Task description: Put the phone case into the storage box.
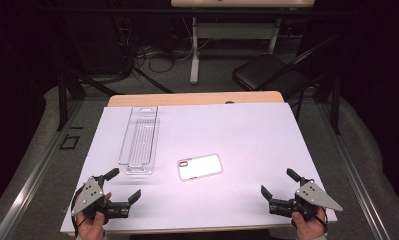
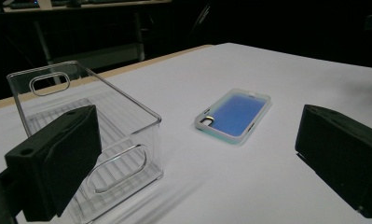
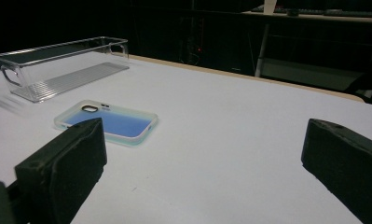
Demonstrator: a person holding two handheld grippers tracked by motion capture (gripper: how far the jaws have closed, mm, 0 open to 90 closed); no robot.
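Phone case [image 1: 200, 166] untouched; both tools low, jaws wide

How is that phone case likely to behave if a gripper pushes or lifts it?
The phone case lies flat and thin on the smooth white table, so it would probably slide, not tip. It looks like a light, empty shell, perhaps slightly flexible. Its low rim may make pinching it awkward.

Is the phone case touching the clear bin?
Apart. The high view shows bare white table between the phone case and the clear bin.
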